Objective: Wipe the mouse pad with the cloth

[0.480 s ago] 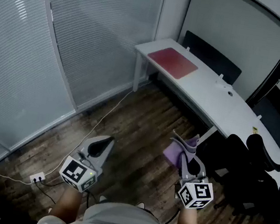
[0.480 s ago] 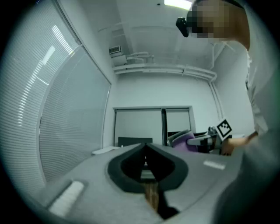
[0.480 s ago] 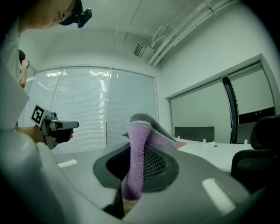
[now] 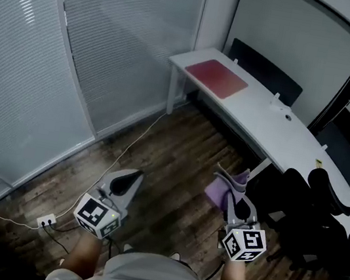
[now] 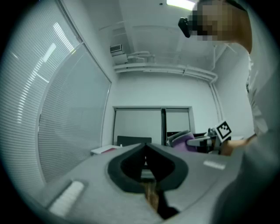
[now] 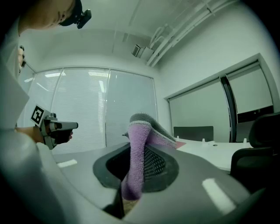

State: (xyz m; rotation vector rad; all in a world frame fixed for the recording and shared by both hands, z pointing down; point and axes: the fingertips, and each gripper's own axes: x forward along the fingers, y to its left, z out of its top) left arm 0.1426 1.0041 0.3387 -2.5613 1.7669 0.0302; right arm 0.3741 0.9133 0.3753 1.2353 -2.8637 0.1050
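Observation:
A red mouse pad lies on the near end of a long white desk, far ahead of both grippers. My right gripper is shut on a folded purple and grey cloth, held over the floor; in the right gripper view the cloth stands up between the jaws. At the lower left of the head view my left gripper is shut with nothing in it. The left gripper view shows its jaws closed together, with the desk small in the distance.
Dark wooden floor lies between me and the desk. Black office chairs stand at the right, more chairs behind the desk. Blinds on glass walls close off the left. A cable and socket strip lie on the floor at lower left.

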